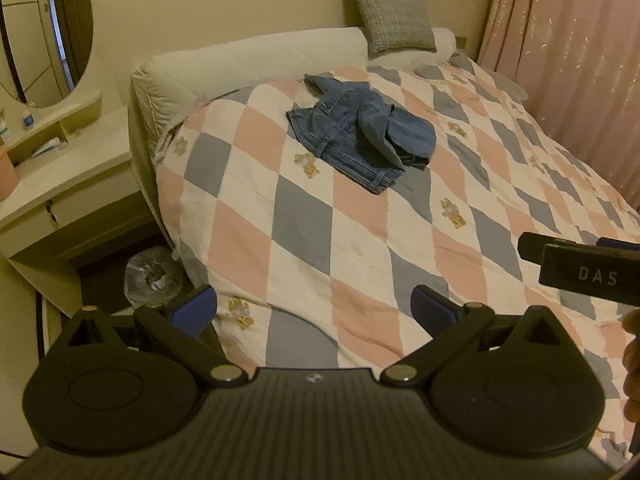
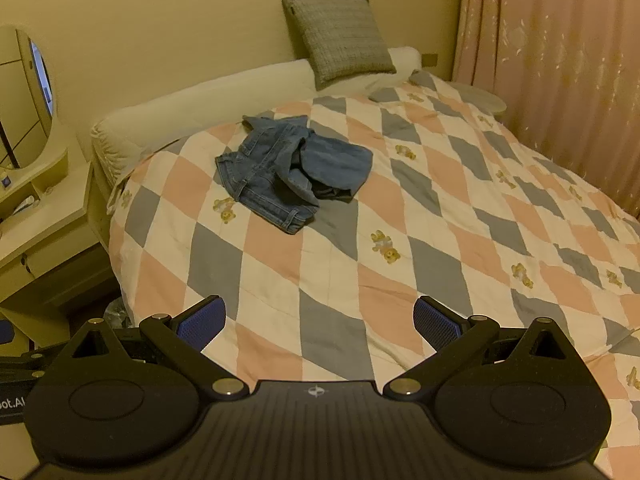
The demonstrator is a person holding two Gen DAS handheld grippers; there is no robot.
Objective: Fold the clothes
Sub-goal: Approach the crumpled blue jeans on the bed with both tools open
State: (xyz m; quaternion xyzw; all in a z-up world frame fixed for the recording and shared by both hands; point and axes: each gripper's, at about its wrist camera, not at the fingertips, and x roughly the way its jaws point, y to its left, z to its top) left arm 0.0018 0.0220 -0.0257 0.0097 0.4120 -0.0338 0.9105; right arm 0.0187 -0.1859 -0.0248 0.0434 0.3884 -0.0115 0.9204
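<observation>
A crumpled pair of blue jeans [image 1: 356, 130] [image 2: 290, 170] lies in a heap on the checked quilt [image 1: 320, 240] [image 2: 360, 260], toward the head of the bed. My left gripper [image 1: 314, 310] hovers open over the near edge of the bed, well short of the jeans, with nothing between its blue pads. My right gripper [image 2: 320, 322] is likewise open and empty above the quilt's near part. In the left wrist view the right gripper's black body, marked DAS, pokes in at the right edge. A hand [image 1: 632, 360] shows beside it.
A grey cushion [image 1: 390, 10] [image 2: 340, 38] leans on the wall above the white headboard [image 1: 248, 60] [image 2: 200, 96]. A dressing table [image 1: 60, 168] with an oval mirror [image 1: 44, 28] stands left of the bed. A bin with a plastic bag [image 1: 150, 276] sits below. Pink curtains [image 1: 568, 48] [image 2: 560, 68] hang at right.
</observation>
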